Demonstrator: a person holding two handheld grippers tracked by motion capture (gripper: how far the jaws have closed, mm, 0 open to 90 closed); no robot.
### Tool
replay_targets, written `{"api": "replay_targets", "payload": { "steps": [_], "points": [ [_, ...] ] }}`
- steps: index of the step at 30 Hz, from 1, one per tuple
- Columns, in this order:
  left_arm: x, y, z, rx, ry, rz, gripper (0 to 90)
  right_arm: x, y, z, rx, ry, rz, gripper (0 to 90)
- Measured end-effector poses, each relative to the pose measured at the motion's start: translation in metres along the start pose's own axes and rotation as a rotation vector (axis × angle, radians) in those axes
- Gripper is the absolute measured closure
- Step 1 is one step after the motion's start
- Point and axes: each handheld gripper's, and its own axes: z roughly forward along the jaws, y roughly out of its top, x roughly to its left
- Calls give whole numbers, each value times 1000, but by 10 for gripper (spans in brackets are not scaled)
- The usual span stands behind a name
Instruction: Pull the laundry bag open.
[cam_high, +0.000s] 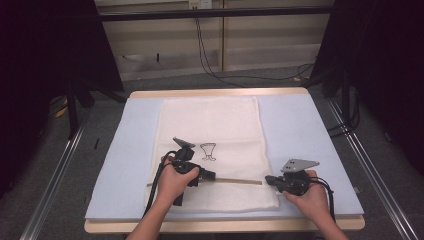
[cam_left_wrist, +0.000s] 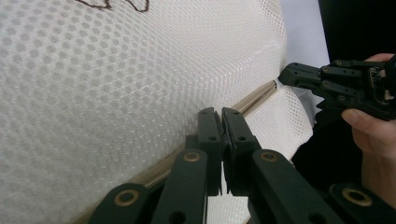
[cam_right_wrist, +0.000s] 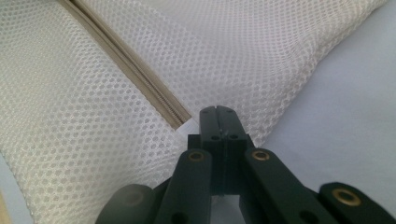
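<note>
The white mesh bag (cam_high: 210, 150) lies flat on the blue mat (cam_high: 300, 135). The left gripper (cam_left_wrist: 220, 114) is clenched at the zipper (cam_left_wrist: 254, 98) near its middle. The right gripper (cam_right_wrist: 218, 112) is clenched on the bag's edge, just beside the zipper's end.

A wooden table (cam_high: 220, 93) topped with a pale blue mat (cam_high: 300, 130) stands on a grey floor (cam_high: 50, 170). At twelve o'clock runs a beige panelled wall (cam_high: 260, 35) with black cables (cam_high: 210, 65) hanging down; at three and nine o'clock hang dark curtains (cam_high: 45, 55), with metal rails (cam_high: 370, 165) along the floor.
</note>
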Motion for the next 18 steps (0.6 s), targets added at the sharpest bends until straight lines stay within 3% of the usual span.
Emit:
{"api": "replay_targets", "payload": {
  "steps": [18],
  "points": [
    [18,-7,-36,-41,16,-12,874,0,0,0,1,-2,3,900]
  ]
}}
